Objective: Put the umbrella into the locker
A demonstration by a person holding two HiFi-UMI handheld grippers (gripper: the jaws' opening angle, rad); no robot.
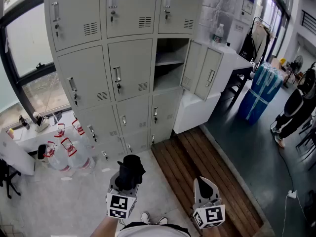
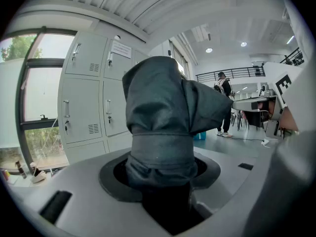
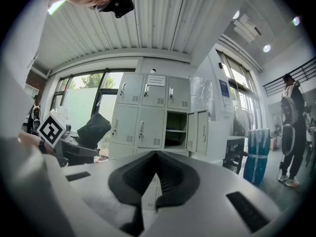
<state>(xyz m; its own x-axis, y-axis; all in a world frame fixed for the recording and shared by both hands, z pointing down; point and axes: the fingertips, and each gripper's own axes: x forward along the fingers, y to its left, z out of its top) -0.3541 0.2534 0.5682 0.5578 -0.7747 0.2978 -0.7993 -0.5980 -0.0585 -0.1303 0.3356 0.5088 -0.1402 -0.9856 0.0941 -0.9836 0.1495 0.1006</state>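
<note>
A folded black umbrella [image 1: 130, 172] stands up out of my left gripper [image 1: 124, 185], which is shut on its lower end. In the left gripper view the umbrella [image 2: 168, 117] fills the middle, its fabric bunched between the jaws. My right gripper [image 1: 206, 184] is held level at the lower right; its pads [image 3: 163, 172] meet with nothing between them. The grey locker bank stands ahead, with one open compartment [image 1: 170, 65] in its right column, middle row. That compartment's double door [image 1: 202, 69] swings out to the right, and a shelf shows inside. The right gripper view shows the same open compartment [image 3: 176, 130].
Several large water bottles [image 1: 66, 152] stand on the floor at the left, by the window. A strip of wooden decking [image 1: 207, 167] runs from the lockers toward me. A white counter [image 1: 224, 58], a blue wrapped bundle [image 1: 260, 90] and a person [image 1: 296, 107] are at the right.
</note>
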